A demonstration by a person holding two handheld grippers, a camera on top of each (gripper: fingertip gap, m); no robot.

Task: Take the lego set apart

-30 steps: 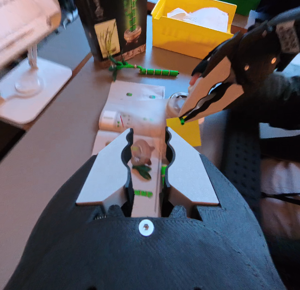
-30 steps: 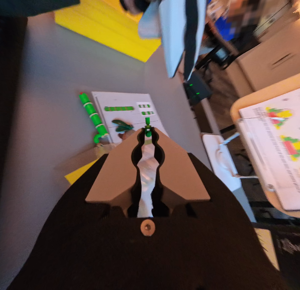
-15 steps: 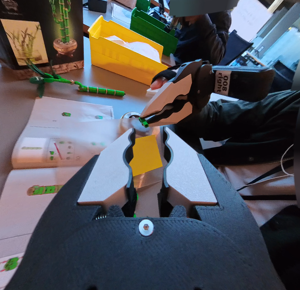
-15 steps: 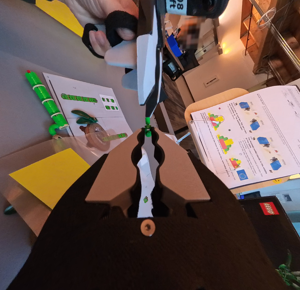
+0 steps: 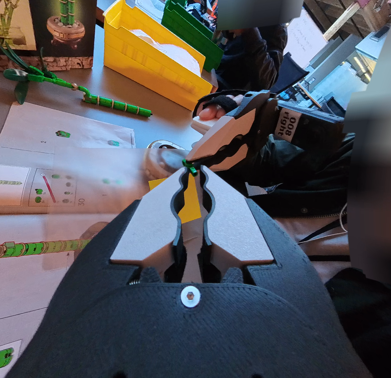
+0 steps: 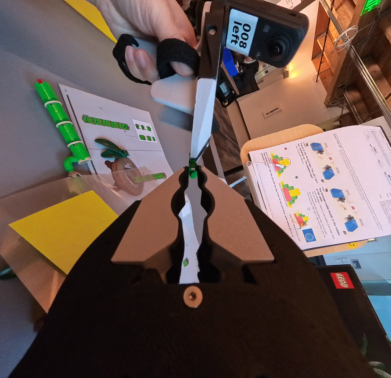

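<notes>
A: Both tips meet mid-air above the desk (image 5: 169,122). Right hand-held gripper (image 6: 193,171) is pinched tight on a tiny green lego piece (image 6: 192,173).
B: And the left hand-held gripper (image 5: 193,170)?
A: Fingers nearly together, nipping the piece's other end. Rest of the set, a green bamboo stalk (image 5: 118,105), lies by the yellow bin (image 5: 148,67), w/ the instruction booklet (image 5: 63,135) open below.

i see a small bright green lego piece (image 5: 191,169) between grey-faced, black-bodied grippers. a green bamboo stalk (image 5: 118,105) banded in tan lies beside a yellow bin (image 5: 148,57) and a dark green bin (image 5: 190,29). a yellow square (image 6: 63,228) sits near the white booklet (image 5: 63,135) printed with green parts.
</notes>
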